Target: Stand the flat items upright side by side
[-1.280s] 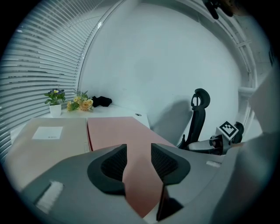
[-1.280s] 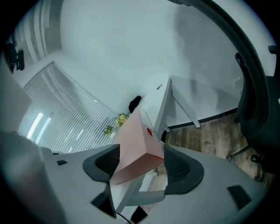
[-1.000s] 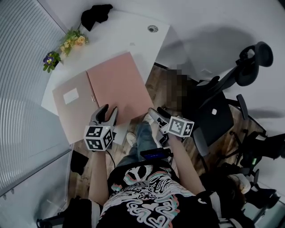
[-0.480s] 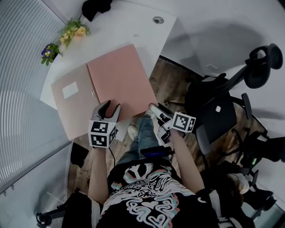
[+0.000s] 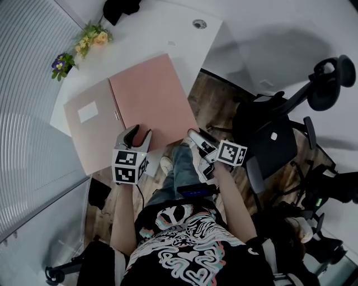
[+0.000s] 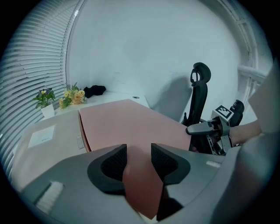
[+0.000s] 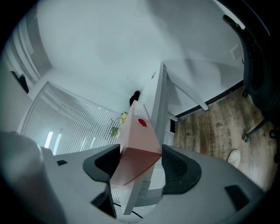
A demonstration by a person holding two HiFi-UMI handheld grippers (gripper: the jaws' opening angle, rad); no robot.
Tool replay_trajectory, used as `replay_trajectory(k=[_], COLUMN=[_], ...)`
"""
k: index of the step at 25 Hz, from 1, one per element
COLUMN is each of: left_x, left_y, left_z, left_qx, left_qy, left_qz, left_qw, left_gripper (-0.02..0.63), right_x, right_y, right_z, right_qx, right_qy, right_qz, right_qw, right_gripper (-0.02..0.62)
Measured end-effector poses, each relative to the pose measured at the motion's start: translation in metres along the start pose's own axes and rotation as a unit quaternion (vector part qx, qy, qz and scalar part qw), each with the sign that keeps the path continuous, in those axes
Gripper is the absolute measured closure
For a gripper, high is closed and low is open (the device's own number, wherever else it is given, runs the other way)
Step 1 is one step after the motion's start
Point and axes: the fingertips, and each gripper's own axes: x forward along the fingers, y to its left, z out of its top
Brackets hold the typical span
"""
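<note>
On the white table a pink folder is seen lying flat, partly over a beige folder bearing a white label at its left. Yellow flowers, a small purple plant and a black object are noted at the upper left of the frame, well apart from the folders. A black office chair stands at right. A shoe is seen just below the table's near edge.

The left gripper is set on the pink folder's near edge, its jaws drawn narrow with the corner filling the gap. The right gripper is closed across the lower right corner, pad to pad.

Compared with half a second earlier, practically no shift is recorded in folders or grippers.

The near edge beneath the left gripper is covered in the head view. The black object cannot be identified.
</note>
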Motion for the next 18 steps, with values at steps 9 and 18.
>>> replay_trajectory(k=[9,18], left_x=[0.000,-0.002], left_y=[0.000,0.000], left_z=[0.002,0.005], left_qx=[-0.002,-0.021], left_qy=[-0.007,-0.016], left_qz=[-0.009,-0.024], left_qw=[0.9999,0.9994], left_gripper=[0.434,0.434], right_x=[-0.005,-0.011], right_y=[0.009,0.026], right_z=[0.008,0.019], right_qx=[-0.015,-0.050], right_qy=[-0.024,-0.037], right_qz=[-0.008,-0.020], right_qw=[1.000,0.998], right_gripper=[0.302,0.305])
